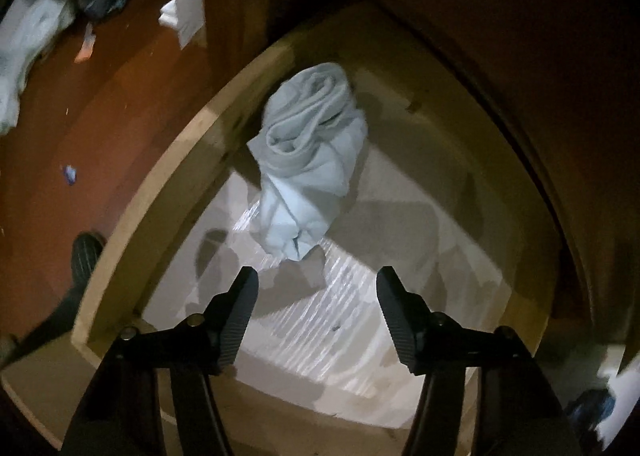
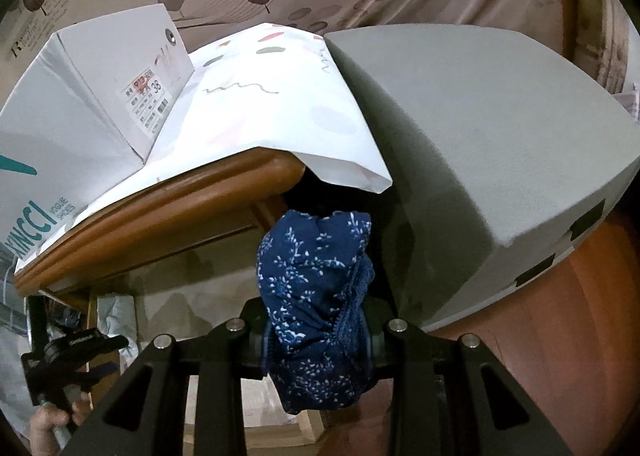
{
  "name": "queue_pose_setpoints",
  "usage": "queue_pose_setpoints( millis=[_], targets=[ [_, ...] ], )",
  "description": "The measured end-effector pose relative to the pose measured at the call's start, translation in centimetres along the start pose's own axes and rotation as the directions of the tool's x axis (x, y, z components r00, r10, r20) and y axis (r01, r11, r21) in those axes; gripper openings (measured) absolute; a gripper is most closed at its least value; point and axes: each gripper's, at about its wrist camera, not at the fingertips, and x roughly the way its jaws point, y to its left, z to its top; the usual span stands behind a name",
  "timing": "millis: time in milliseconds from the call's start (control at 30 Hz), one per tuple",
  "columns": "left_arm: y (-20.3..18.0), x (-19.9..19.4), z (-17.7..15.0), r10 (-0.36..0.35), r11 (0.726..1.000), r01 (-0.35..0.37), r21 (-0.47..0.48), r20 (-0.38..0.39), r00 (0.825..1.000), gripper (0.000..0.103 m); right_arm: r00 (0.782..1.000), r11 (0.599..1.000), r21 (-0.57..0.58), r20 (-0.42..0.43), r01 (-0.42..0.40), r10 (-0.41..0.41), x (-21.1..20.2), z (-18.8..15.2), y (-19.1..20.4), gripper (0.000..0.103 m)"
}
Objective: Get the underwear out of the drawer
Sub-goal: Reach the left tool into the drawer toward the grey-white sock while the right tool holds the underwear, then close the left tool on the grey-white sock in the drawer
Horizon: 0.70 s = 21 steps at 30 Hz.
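— While our left gripper points down into the drawer, where does the pale underwear lie from it?

— Straight ahead of the fingers, toward the upper middle of the frame. It's a rolled bundle on the drawer floor close beside the drawer's left wall, its long axis running from the fingers up toward the drawer's far end. Its near tip sits just short of the gap between the fingers.

— And our jaws?

— About half open, with nothing between them. We judge the left is the nearer one.

— What about our right gripper?

— Clamped tight on blue underwear with a white sprig print, bunched at the lower middle of its view, below the edge of the worktop and beside a grey box.
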Motion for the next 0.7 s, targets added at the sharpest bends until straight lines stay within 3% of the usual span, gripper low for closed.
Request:
queue_pose_setpoints(
  millis=[233,467,700],
  targets=[
    [1.0,1.3,0.7,-0.017,0.988,0.011,-0.152,-0.036,0.999,0.053,1.0,1.0,0.002,-0.015,-0.025,0.025,0.1,0.1,-0.1,0.032],
    [0.8,2.4,1.4,-0.007,0.98,-0.003,-0.2,-0.05,0.999,0.049,1.0,1.0,0.014,0.007,-0.011,0.011,-0.4,0.5,-0.4,0.032],
    [1.3,2.9,2.1,0.007,0.966,-0.008,-0.259,-0.006,1.0,0.039,1.0,1.0,0.024,-0.003,-0.014,0.014,-0.2,0.6,-0.8,0.032]
  ],
)
